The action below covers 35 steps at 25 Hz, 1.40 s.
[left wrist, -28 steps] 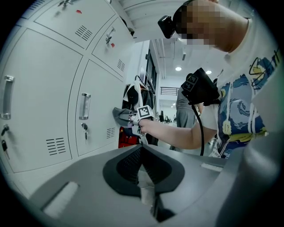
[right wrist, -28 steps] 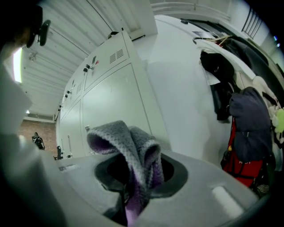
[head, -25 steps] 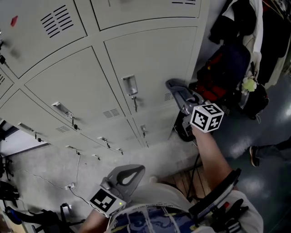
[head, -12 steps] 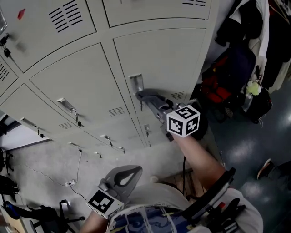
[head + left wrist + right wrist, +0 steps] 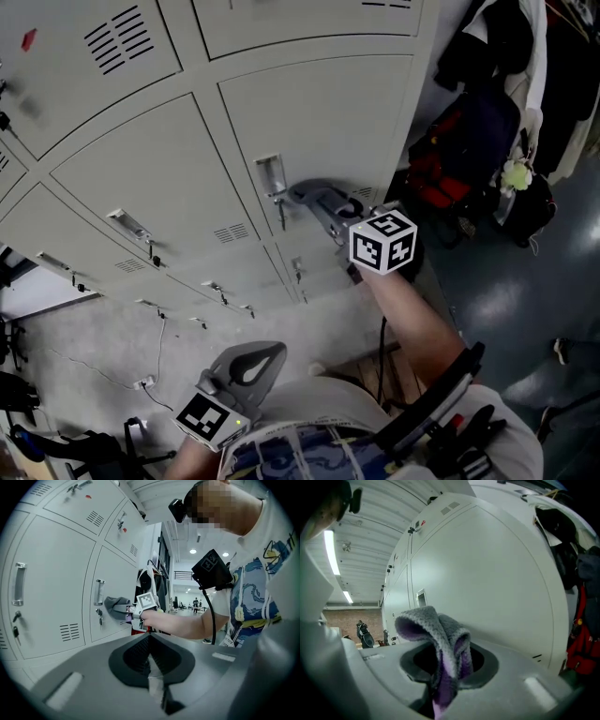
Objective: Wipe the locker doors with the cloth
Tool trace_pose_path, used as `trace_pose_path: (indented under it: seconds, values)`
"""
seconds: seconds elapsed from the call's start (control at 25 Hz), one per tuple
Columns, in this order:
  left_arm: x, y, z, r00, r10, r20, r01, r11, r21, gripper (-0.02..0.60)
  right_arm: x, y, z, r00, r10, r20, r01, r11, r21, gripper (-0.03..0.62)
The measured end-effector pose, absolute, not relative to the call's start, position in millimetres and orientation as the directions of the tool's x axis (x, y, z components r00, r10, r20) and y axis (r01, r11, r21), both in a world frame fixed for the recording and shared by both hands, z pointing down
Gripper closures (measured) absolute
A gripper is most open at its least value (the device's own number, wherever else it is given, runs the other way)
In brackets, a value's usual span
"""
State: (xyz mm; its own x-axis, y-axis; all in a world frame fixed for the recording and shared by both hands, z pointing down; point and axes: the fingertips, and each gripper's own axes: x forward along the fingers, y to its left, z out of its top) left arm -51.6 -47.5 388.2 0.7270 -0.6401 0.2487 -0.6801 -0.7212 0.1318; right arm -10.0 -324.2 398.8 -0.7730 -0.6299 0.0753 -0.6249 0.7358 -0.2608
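A grey and purple cloth is pinched in my right gripper, which is shut on it. In the head view the cloth is pressed to a beige locker door, just right of that door's recessed handle. My right gripper reaches in from the right, marker cube behind it. Low near the person's torso my left gripper is held away from the lockers. Its jaws are shut with nothing between them. The left gripper view also shows the cloth on the door.
More locker doors with handles and vent slots fill the left and top. Dark coats and a red bag hang right of the lockers. A cable trails on the concrete floor below. A person's shoe shows at far right.
My right gripper has carried the cloth leftward across the door, from its right edge to beside the handle. The left gripper has barely moved.
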Motion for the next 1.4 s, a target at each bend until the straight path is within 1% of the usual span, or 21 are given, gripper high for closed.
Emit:
trace_pose_path:
  seconds: [0.4,1.04,1.2,1.4]
  values:
    - [-40,-52,391,0.752,-0.606,0.258,-0.650,-0.748,0.136,0.580,52,-345,398,-0.693,-0.717,0.073,-0.706,0.654,-0.271,0.503]
    - [-30,-59,392,0.767,-0.591,0.248,-0.633,-0.760,0.145,0.580,144,-372,398,-0.551,-0.832,0.066,-0.808,0.513,-0.289,0.503]
    - [-30,-59,393,0.770,-0.585,0.254,-0.628,-0.765,0.144,0.580,157,-375,401,-0.524,-0.848,0.073,-0.825,0.484,-0.292,0.503]
    - [-31,-60,391,0.770,-0.586,0.251,-0.628,-0.766,0.140,0.580,156,-369,404,-0.521,-0.850,0.074,-0.826,0.481,-0.292,0.503]
